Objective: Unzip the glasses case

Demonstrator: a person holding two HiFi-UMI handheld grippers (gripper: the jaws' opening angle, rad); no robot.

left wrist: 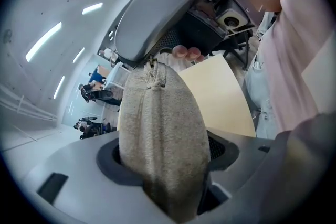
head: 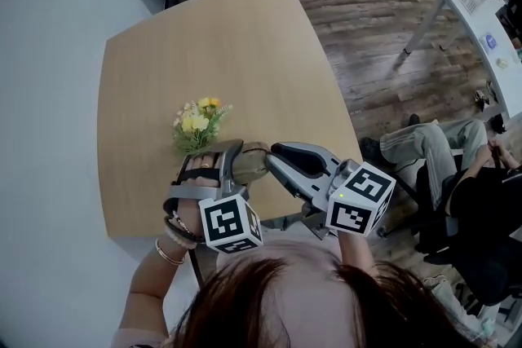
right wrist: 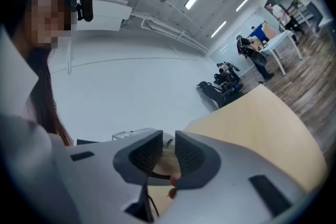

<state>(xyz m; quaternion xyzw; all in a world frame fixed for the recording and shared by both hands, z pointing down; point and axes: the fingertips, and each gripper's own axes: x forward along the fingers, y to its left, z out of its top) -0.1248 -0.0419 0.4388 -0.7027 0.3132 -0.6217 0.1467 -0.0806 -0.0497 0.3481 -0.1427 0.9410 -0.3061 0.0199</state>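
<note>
1. Left hand-held gripper [left wrist: 160, 162]: clamped across the body of the glasses case [left wrist: 160, 123], grey-beige fabric bulging between the jaws.
2. Case held over the near edge of the table [head: 204, 53], close in front of the person; not seen resting on the wood.
3. Long axis of the case running straight out along the left jaws, with the zipper seam on the face turned to the camera and the zipper pull [left wrist: 153, 64] at the far end.
4. Right hand-held gripper [right wrist: 168, 157]: jaws narrowly apart, thin gap only. Beige of the case showing through the gap, nothing seen pinched.
5. Key relation: far end of the case pointing at the right hand-held gripper, whose tip sits right at the zipper pull in the left gripper view. Touching or just short, cannot tell.
6. Right side nearer the pull, so probably the one to pinch it and drag it along the seam toward the left jaws, with the left only anchoring.
7. Zipper looks closed; unzipping judged not yet begun.
8. Yellow flowers [head: 198, 122] on the table just beyond the case, not involved.
</note>
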